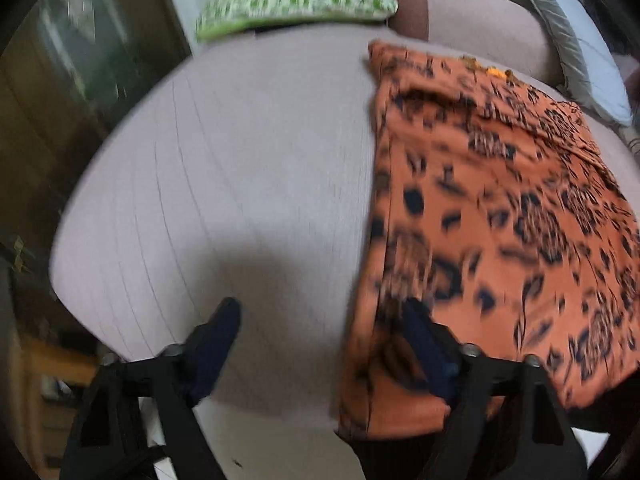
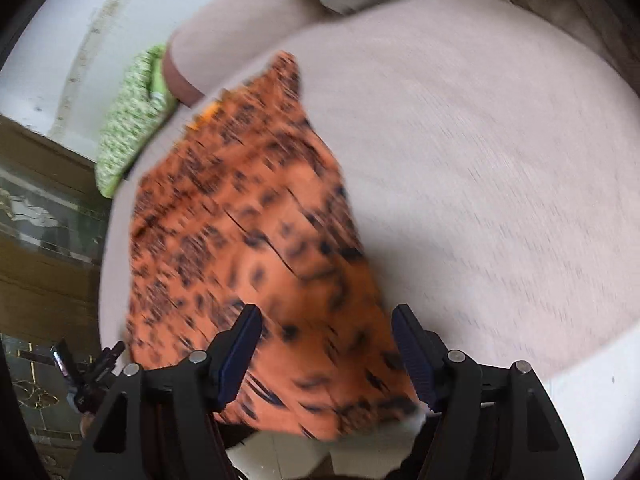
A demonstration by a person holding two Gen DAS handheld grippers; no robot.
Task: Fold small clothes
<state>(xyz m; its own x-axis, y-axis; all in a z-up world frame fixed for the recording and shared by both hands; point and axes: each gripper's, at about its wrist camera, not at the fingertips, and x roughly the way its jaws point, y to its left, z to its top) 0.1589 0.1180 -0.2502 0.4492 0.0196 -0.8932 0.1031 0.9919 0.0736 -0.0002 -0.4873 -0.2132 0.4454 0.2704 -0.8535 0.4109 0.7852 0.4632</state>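
- Orange patterned garment (image 1: 492, 216) lies flat on the sofa seat (image 1: 240, 184).
- Left tool (image 1: 320, 320) spread wide, holding nothing.
- Right tool (image 2: 326, 324) gapes above the cloth's near edge.

Both wrist views look down closely; sharing the orange garment (image 1: 480, 220).

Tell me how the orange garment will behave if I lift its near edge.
The garment looks thin and creased, so it will probably droop limp. Its near edge already hangs over the cushion front, so it may slide off. It probably weighs little.
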